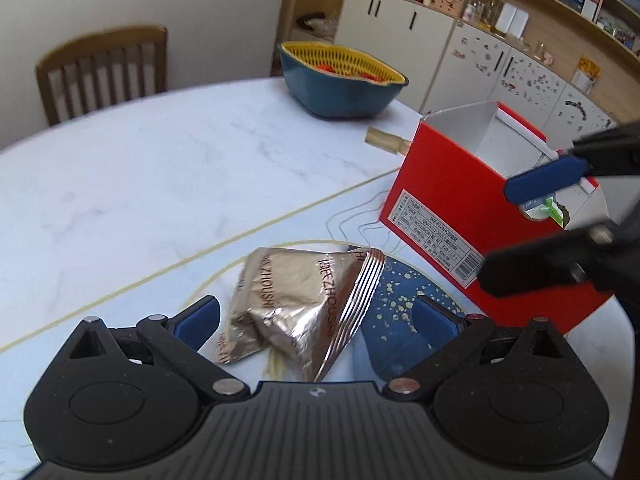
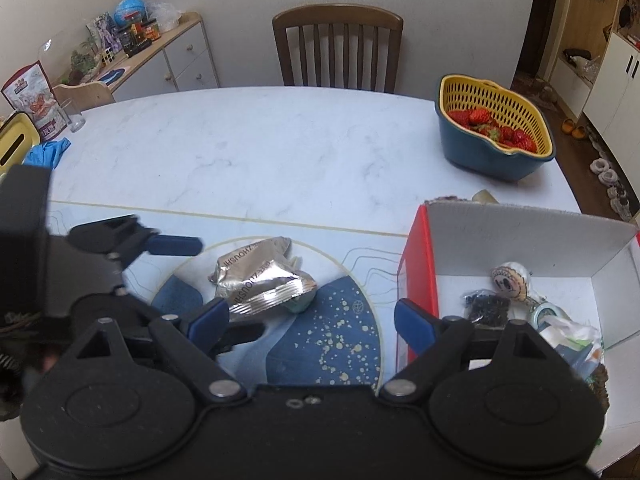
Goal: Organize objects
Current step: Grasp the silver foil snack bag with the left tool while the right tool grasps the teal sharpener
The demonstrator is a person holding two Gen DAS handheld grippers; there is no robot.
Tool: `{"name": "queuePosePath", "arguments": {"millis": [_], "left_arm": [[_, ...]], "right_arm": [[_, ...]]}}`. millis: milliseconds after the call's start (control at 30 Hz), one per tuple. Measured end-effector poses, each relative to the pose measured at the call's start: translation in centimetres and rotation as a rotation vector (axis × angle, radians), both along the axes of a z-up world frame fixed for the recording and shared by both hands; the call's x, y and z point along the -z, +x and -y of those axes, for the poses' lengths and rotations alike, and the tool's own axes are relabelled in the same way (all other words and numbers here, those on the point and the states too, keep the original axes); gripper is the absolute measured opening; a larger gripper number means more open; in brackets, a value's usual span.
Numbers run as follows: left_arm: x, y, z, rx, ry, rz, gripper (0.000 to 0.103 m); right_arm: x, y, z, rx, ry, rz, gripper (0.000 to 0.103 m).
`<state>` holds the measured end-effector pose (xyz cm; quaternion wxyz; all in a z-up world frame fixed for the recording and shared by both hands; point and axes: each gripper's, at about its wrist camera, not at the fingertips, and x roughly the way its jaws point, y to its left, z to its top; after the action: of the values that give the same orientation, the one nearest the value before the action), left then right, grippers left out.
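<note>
Judging by the red box [image 2: 416, 264] near the tabletop's right edge already holding small items, we still have the foil packet [image 1: 304, 304] loose on the mat, between our left gripper's [image 1: 316, 320] wide-open, empty jaws.

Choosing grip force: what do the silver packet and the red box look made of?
Packet: likely metallised foil or film, shiny, with sharp creases and a crimped ribbed seal. Box: probably printed cardboard, smooth red outside, plain white inside, with folded flaps and a torn edge.
</note>
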<state>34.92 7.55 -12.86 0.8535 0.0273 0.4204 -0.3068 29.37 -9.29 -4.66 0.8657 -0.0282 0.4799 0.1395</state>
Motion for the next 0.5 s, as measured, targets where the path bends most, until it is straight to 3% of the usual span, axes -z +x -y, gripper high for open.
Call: {"name": "queuePosePath", "arguments": {"millis": [200, 400, 433, 500], "left_arm": [[1.2, 1.6, 0.1, 0.021, -0.033, -0.045, 0.097], [1.9, 2.1, -0.6, 0.005, -0.04, -0.061, 0.073], [1.9, 2.1, -0.8, 0.004, -0.037, -0.057, 0.063], [1.9, 2.2, -1.2, -0.001, -0.041, -0.056, 0.058]], "right_arm": [[0.6, 0.3, 0.0, 0.015, 0.007, -0.019, 0.088], [0.7, 0.5, -0.1, 0.011, 0.015, -0.026, 0.088], [0.7, 0.5, -0.1, 0.007, 0.013, -0.027, 0.088], [0.8, 0.6, -0.2, 0.0, 0.011, -0.031, 0.088]]}}
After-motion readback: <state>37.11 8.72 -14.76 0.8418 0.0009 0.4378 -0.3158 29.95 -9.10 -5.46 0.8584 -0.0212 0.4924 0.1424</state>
